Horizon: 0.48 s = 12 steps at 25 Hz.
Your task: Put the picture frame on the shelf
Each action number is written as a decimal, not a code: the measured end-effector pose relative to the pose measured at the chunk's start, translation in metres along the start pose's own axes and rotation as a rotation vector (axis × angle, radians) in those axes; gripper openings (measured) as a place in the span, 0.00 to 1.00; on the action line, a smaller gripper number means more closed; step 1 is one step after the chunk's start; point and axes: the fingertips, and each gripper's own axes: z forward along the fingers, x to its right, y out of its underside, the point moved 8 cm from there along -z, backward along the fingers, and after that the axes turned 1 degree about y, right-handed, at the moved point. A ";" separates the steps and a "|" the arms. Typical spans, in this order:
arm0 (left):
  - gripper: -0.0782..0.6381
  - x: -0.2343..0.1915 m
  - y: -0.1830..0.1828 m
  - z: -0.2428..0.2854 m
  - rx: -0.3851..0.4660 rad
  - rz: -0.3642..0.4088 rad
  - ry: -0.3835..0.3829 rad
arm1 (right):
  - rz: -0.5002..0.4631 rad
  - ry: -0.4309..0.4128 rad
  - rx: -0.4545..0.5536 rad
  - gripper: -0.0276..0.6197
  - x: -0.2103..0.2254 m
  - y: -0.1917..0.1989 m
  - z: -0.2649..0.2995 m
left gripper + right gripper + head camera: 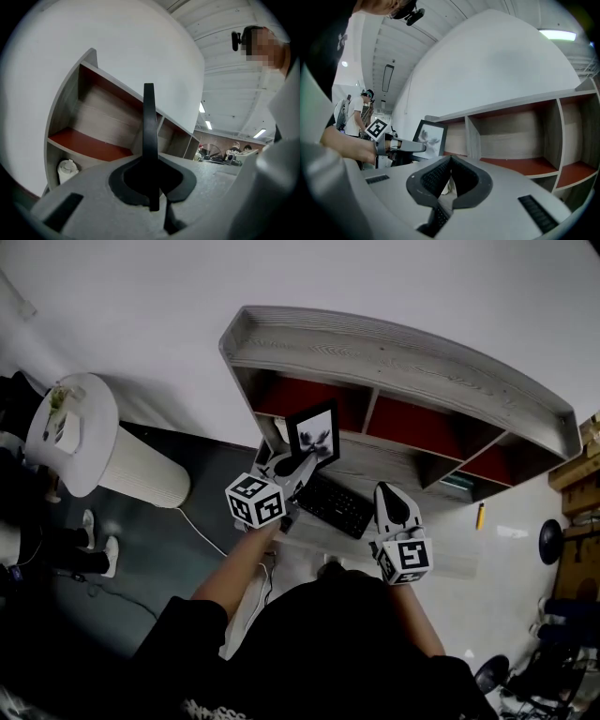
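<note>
The black picture frame with a pale print stands upright in front of the grey shelf unit, level with its left red compartment. My left gripper is shut on the frame's lower edge. In the left gripper view the frame shows edge-on, clamped in my left gripper, with the red shelf board beyond it. My right gripper hangs lower and to the right, shut with nothing in it. The right gripper view shows my right gripper with pads meeting, and the frame off to its left.
A black keyboard lies on the shelf unit's lower board below the frame. A white jar sits in a low left compartment. A white ribbed cylinder stands on the floor at left. A yellow item lies at right.
</note>
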 end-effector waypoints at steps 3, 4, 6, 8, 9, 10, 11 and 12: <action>0.15 -0.014 -0.005 0.025 -0.007 -0.005 0.001 | -0.004 -0.019 -0.004 0.06 0.013 -0.001 0.016; 0.15 -0.018 -0.007 0.034 -0.017 0.007 0.004 | -0.007 -0.026 -0.007 0.06 0.018 -0.002 0.020; 0.15 -0.024 -0.010 0.051 -0.039 0.049 0.013 | -0.009 -0.030 -0.008 0.06 0.030 -0.004 0.028; 0.15 -0.031 -0.013 0.065 -0.052 0.066 0.023 | -0.009 -0.028 0.000 0.06 0.041 -0.006 0.036; 0.15 -0.035 -0.014 0.070 -0.052 0.061 0.027 | -0.009 -0.028 0.004 0.06 0.046 -0.007 0.040; 0.15 -0.039 -0.015 0.075 -0.052 0.054 0.029 | -0.007 -0.028 0.007 0.06 0.050 -0.006 0.044; 0.15 -0.043 -0.016 0.078 -0.056 0.052 0.029 | -0.006 -0.028 0.007 0.06 0.053 -0.005 0.047; 0.15 -0.047 -0.017 0.081 -0.060 0.055 0.027 | -0.005 -0.028 0.003 0.06 0.057 -0.003 0.049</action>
